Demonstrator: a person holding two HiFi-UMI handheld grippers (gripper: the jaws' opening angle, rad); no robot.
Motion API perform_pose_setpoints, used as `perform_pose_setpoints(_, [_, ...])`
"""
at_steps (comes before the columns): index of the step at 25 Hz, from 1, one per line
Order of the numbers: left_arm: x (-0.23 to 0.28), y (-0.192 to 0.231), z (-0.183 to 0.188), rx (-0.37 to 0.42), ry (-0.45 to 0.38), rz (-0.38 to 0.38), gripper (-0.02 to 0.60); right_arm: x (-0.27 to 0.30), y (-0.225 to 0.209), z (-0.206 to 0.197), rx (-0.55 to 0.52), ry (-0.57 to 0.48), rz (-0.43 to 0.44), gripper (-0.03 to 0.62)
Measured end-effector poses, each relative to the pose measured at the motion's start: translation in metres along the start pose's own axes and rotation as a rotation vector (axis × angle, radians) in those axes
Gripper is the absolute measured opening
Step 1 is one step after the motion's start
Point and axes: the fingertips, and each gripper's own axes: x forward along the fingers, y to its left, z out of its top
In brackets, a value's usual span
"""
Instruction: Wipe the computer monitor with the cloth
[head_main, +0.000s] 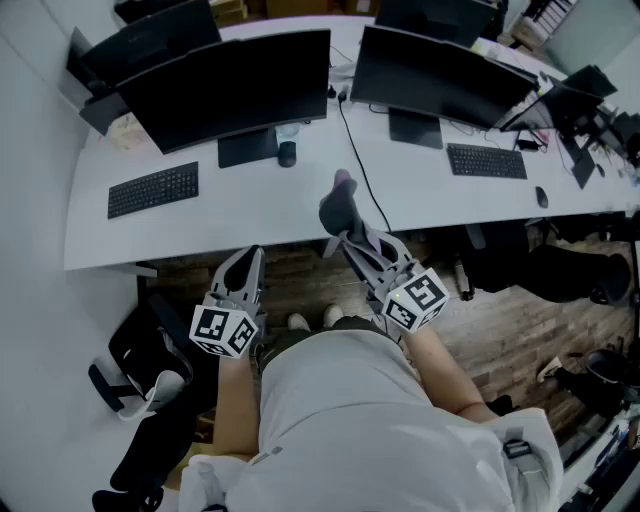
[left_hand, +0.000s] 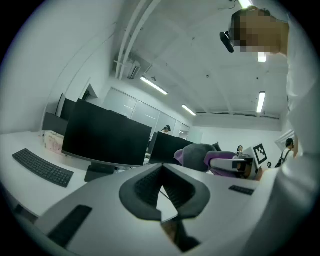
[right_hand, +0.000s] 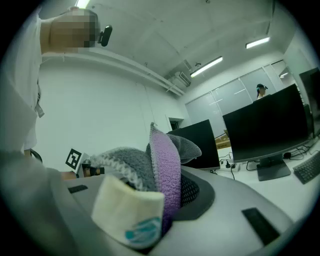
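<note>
Over the near edge of the counter (head_main: 250, 215), my right tongs (head_main: 345, 238) are clenched on the cloth (head_main: 338, 203), well short of the monitor (head_main: 225, 85); my left tongs (head_main: 250, 258) are pinched together, empty. Pressing too hard could tip it on its stand (head_main: 247, 147), and the loose cloth might catch the cable (head_main: 352, 140). Bare counter between keyboard (head_main: 153, 189) and cable gives me room to reach in.

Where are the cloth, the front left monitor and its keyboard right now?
cloth (head_main: 338, 203), head view, on its bunched grey upper part.
front left monitor (head_main: 225, 85), head view, on the middle of its dark screen.
keyboard (head_main: 153, 189), head view, on the middle of its keys.
</note>
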Motion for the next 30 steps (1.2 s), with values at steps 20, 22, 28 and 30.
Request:
perform_pose_setpoints(20, [0.073, -0.026, -0.009, 0.038, 0.079, -0.048, 0.002, -0.015, -0.071, -0.001, 0.01, -0.029, -0.03, 0.129])
perform_pose_setpoints(22, [0.081, -0.016, -0.009, 0.033, 0.079, -0.059, 0.002, -0.007, -0.08, -0.002, 0.024, -0.03, -0.059, 0.13])
perform_pose_setpoints(28, [0.109, 0.034, -0.004, 0.004, 0.085, -0.116, 0.002, 0.035, -0.105, 0.001, 0.04, -0.022, -0.165, 0.13])
perform_pose_setpoints(30, [0.123, 0.055, 0.0, 0.001, 0.091, -0.146, 0.002, 0.053, -0.115, 0.007, 0.036, -0.022, -0.21, 0.13])
